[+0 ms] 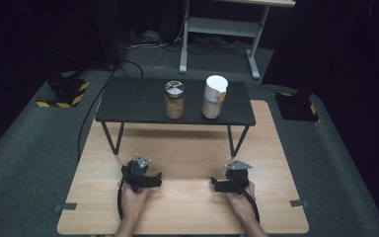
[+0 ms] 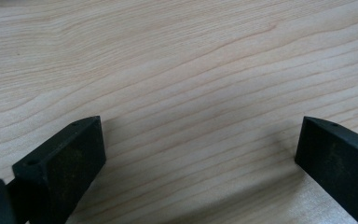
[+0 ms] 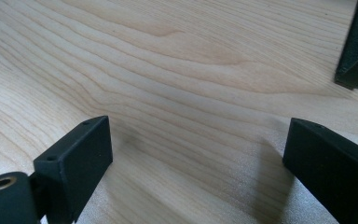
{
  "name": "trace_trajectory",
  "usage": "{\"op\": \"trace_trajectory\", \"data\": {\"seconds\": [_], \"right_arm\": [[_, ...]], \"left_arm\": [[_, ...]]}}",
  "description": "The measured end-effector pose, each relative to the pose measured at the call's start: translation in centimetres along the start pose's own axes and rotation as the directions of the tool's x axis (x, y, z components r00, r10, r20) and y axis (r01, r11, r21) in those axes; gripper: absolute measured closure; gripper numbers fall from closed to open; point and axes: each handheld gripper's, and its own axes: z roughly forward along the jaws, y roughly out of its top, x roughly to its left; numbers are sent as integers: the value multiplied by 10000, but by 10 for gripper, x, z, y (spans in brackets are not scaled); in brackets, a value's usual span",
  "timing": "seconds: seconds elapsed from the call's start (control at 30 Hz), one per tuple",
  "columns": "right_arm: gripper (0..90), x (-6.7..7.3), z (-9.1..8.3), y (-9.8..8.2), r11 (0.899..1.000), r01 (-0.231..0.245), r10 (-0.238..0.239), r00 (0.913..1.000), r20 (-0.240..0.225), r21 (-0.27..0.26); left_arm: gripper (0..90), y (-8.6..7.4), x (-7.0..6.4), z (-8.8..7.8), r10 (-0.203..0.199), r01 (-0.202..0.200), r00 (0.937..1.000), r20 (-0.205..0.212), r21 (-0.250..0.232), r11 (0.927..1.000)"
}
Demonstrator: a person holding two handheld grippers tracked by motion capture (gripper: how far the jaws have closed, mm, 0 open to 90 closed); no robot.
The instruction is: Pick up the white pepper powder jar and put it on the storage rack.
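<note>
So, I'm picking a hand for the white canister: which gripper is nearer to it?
Right. The right gripper sits on the wooden table almost straight below the white canister in the high view; the left gripper rests further left, more under the gold jar.

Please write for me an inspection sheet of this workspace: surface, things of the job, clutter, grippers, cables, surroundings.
Surface: light wooden table, bare where the grippers rest; a low black shelf on thin metal legs stands at its far half.
Job's things: glass jar with a silver lid and brownish contents and white cylindrical container with a tan label, both upright on the shelf, side by side, apart.
Clutter: grey tape pieces at the table's near edges.
Grippers: left gripper open, nothing between its jaws; right gripper open, nothing between its jaws; both low over the wood.
Cables: black cable on the floor; more by the far desk.
Surroundings: grey carpet, yellow-black striped floor plates, grey desk frame.
</note>
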Motion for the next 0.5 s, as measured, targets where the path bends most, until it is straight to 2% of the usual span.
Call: {"op": "trace_trajectory", "data": {"seconds": [0.4,0.5], "right_arm": [[75,0,0,0,10000,-5,5,10000,-2,3],[73,0,0,0,10000,0,0,10000,-2,5]], "left_arm": [[15,-1,0,0,-50,50,10000,-2,-53,10000],[12,1,0,0,46,-46,10000,8,60,10000]]}}
